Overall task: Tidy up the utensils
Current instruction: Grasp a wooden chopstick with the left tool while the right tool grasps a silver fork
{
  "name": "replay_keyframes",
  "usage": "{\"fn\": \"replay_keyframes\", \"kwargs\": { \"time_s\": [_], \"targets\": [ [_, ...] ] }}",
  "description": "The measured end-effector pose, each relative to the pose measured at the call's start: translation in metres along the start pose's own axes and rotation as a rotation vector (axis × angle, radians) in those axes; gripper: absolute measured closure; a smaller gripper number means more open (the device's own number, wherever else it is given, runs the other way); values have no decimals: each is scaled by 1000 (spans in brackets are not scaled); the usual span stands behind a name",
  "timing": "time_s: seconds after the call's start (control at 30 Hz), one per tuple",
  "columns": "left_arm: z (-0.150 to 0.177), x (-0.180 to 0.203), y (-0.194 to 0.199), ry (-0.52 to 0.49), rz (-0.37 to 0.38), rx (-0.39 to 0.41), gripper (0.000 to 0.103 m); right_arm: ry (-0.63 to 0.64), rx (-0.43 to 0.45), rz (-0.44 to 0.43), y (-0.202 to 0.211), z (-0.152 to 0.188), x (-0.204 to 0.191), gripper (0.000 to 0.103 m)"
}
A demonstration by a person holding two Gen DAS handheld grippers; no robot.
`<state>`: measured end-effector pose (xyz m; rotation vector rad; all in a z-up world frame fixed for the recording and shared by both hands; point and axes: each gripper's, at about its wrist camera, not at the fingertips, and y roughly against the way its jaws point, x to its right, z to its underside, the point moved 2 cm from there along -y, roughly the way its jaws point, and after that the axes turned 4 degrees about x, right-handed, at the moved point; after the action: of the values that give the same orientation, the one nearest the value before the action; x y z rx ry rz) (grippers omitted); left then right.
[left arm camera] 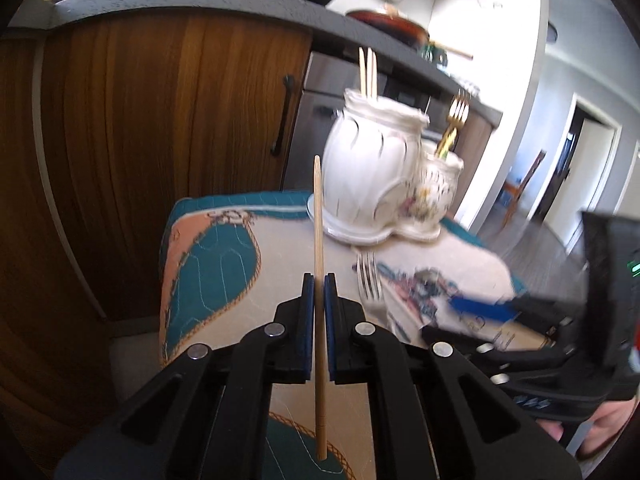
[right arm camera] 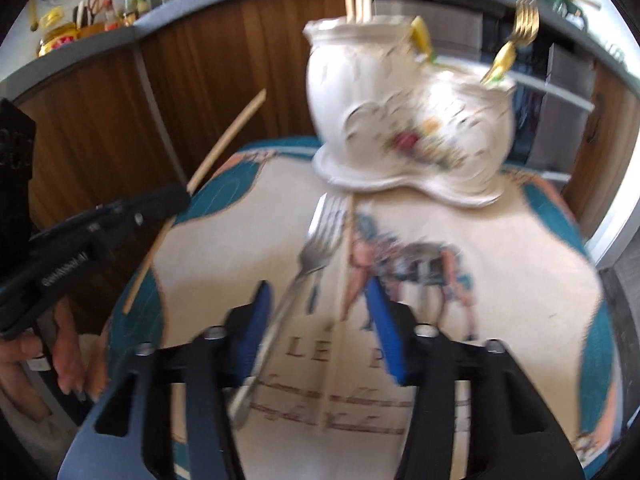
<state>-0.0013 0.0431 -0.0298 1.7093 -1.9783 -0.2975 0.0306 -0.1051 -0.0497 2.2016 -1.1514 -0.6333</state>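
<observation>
Your left gripper (left arm camera: pixel 319 280) has its jaws closed on a wooden chopstick (left arm camera: pixel 318 240), which stands nearly upright between the blue pads, its tip above them and its butt below, lifted over the patterned cloth (left arm camera: pixel 208 264) on the desk. Your right gripper (right arm camera: pixel 318 300) is open, its jaws straddling a silver fork (right arm camera: pixel 316 248) and a second chopstick (right arm camera: pixel 344 280) that lie side by side on the cloth; the pads touch neither as far as the blur lets you see. Behind them stands a white double ceramic holder (right arm camera: pixel 400 120): three chopstick ends rise from its taller pot and a gold fork (right arm camera: pixel 524 26) leans from the lower one. Motion blur smears the holder's painted decoration and the cloth's print, and the silver fork's handle end is half hidden by the right gripper's left finger. The cloth's left edge drops off close beside the left gripper, with wooden cabinet fronts (left arm camera: pixel 160 120) just beyond; open cloth lies between the fork and the holder's base.
</observation>
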Motion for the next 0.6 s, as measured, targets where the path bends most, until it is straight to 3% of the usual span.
{"fn": "replay_keyframes", "kwargs": {
  "time_s": [0.17,0.37,0.47,0.6],
  "targets": [
    [-1,-6,1,32,13,5,98,25,-61,-1,-14,0,-17,75],
    [0,-5,3,27,14,12,98,48,-115,37,-30,3,-26,76],
    [1,-4,4,24,12,11,98,54,-104,52,-33,2,-28,78],
    [2,-3,4,17,11,15,98,40,-96,49,-33,6,-31,89]
  ]
}}
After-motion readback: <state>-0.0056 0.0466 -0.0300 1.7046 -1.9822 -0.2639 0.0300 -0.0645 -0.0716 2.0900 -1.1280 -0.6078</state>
